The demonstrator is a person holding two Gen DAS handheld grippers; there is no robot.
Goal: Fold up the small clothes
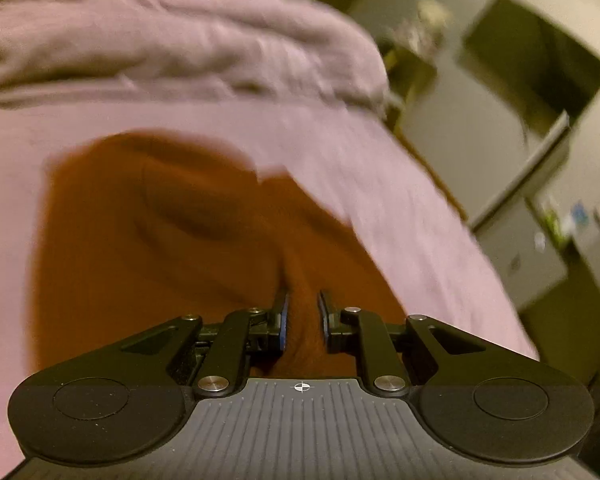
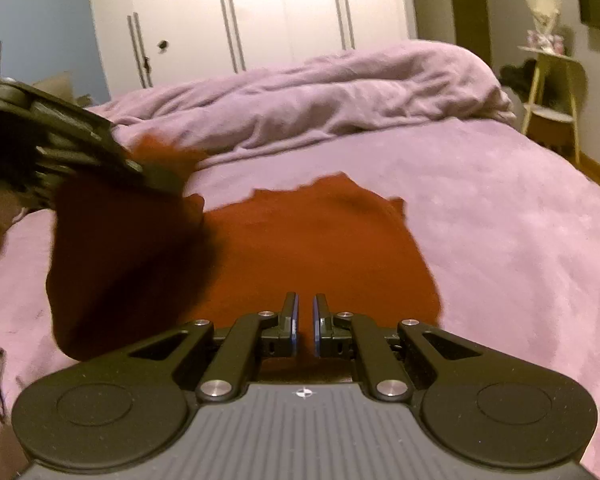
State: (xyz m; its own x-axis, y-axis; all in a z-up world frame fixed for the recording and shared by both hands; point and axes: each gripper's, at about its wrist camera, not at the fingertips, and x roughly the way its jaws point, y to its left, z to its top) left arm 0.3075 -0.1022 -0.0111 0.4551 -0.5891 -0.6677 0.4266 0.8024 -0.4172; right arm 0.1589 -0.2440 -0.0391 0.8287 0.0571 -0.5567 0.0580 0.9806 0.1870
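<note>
1 rust-red garment [image 2: 320, 248] lies on a bed's pink cover [image 2: 500, 240]; 1 rumpled blanket [image 2: 320, 92] is heaped behind it. 2 claws are visible. Left claw [image 1: 303, 312] pinches a raised fold of the garment. Right claw [image 2: 305, 320], pads nearly pressed together, grips the garment's near edge. 1 white wardrobe [image 2: 260, 12] stands behind the bed.

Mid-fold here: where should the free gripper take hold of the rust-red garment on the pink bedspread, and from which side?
Take the rust-red garment at its far right corner, by the small sleeve stub, coming in from the right over the bare pink bedspread. That edge lies flat and free, while the left gripper holds the other side lifted, so a low pinch there should mirror the fold.
</note>
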